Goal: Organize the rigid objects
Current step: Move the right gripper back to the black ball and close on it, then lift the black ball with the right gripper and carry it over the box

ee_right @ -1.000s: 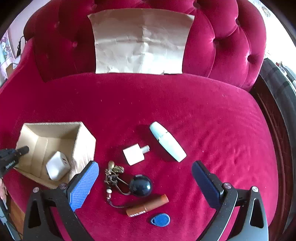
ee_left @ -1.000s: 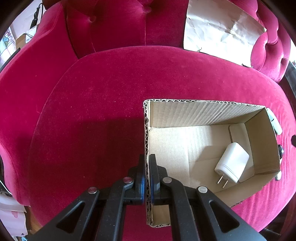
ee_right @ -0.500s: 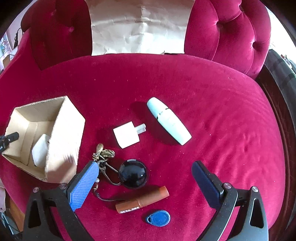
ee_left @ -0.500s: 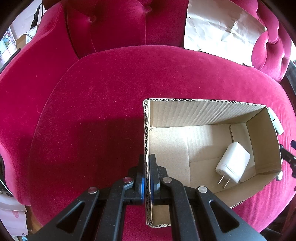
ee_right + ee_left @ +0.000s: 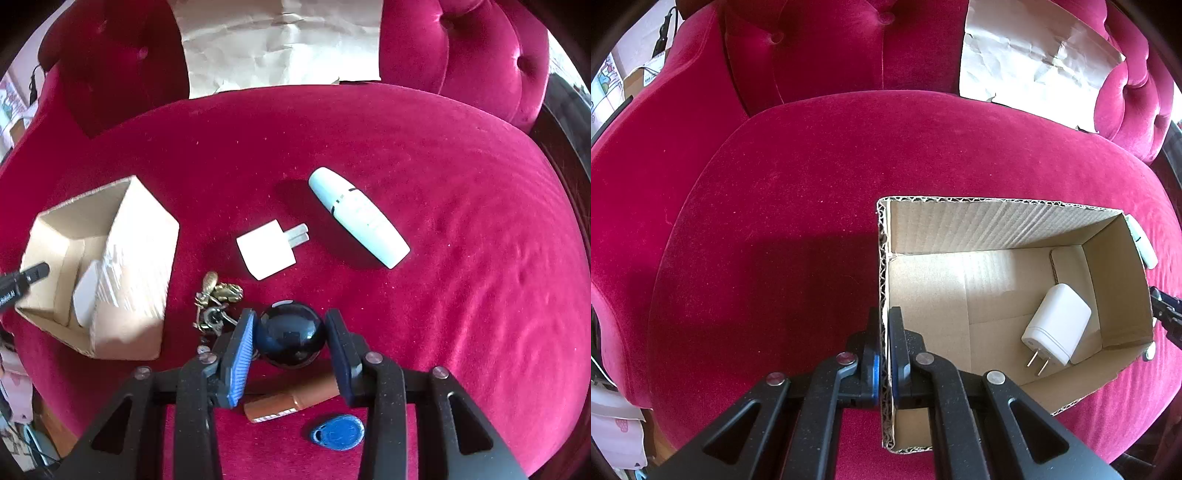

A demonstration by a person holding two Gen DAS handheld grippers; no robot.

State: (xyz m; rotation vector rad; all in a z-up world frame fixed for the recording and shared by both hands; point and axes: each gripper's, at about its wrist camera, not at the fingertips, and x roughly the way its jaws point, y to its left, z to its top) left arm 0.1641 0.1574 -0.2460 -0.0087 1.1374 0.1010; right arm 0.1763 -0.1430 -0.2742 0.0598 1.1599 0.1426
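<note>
Right wrist view: the right gripper (image 5: 289,334) has just been closing, its jaws flanking the black ball (image 5: 290,333) on the red velvet seat (image 5: 461,229). Beyond lie a white plug adapter (image 5: 266,249) and a pale tube (image 5: 358,216). The left gripper (image 5: 885,330) pinches the cardboard box (image 5: 997,229) wall; a white charger (image 5: 1057,324) lies inside.

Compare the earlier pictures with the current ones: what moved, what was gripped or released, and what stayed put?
The right gripper came down over the black ball, and its jaws have just been closing, so both pads now flank the ball. The left gripper stayed clamped on the cardboard box wall. The white charger in the box and the loose items on the red cushion lie unchanged.
</note>
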